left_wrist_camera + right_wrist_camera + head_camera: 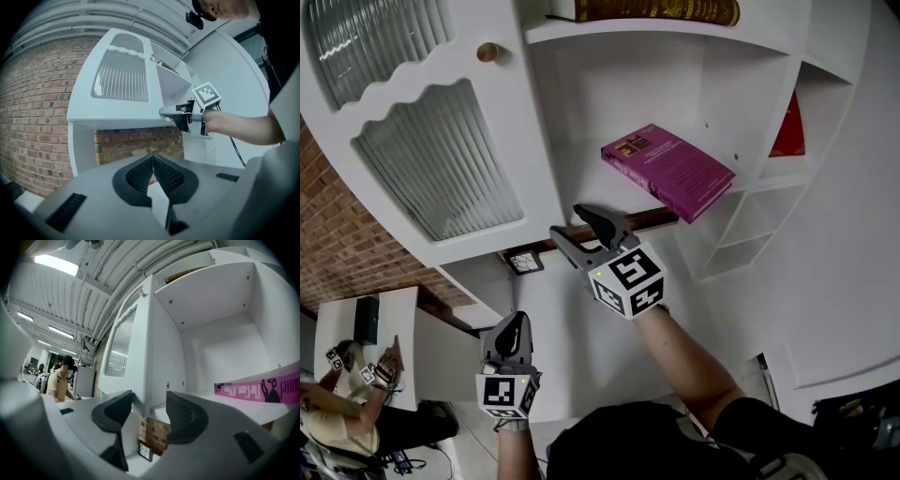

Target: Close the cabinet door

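Note:
The white cabinet door (441, 159) with ribbed glass panels and a brass knob (487, 52) stands swung open to the left of the shelves. My right gripper (572, 225) is open at the door's lower free corner. In the right gripper view the door's edge (146, 357) runs down between the two spread jaws of my right gripper (149, 401). The left gripper view shows that same gripper (168, 111) at the door's (119, 89) bottom corner. My left gripper (516, 323) hangs lower, away from the cabinet, its jaws (153, 161) shut on nothing.
A purple book (668, 169) lies on the middle shelf, a brown book (656, 9) on the shelf above, a red one (787, 127) in a right side compartment. Brick wall (337, 234) shows behind the door. A person (337, 394) sits at a table at lower left.

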A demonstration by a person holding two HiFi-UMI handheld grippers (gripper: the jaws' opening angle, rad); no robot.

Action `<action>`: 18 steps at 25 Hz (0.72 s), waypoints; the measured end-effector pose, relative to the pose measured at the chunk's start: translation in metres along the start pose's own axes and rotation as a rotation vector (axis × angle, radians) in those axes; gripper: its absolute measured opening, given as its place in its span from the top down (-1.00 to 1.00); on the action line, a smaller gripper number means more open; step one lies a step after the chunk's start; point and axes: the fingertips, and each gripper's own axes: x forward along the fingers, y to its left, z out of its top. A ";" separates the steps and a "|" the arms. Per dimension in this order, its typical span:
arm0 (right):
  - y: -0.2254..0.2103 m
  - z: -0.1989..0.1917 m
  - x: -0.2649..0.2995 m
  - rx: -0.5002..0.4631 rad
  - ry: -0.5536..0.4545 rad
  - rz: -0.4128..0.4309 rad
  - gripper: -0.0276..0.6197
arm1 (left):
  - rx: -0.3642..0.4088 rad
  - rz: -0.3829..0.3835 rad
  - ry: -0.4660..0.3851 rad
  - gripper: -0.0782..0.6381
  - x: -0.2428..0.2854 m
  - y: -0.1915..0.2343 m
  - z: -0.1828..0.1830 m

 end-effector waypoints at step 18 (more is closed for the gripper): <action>-0.005 -0.013 -0.041 0.051 0.011 -0.090 0.50 | -0.021 -0.040 0.002 0.76 -0.007 -0.017 -0.004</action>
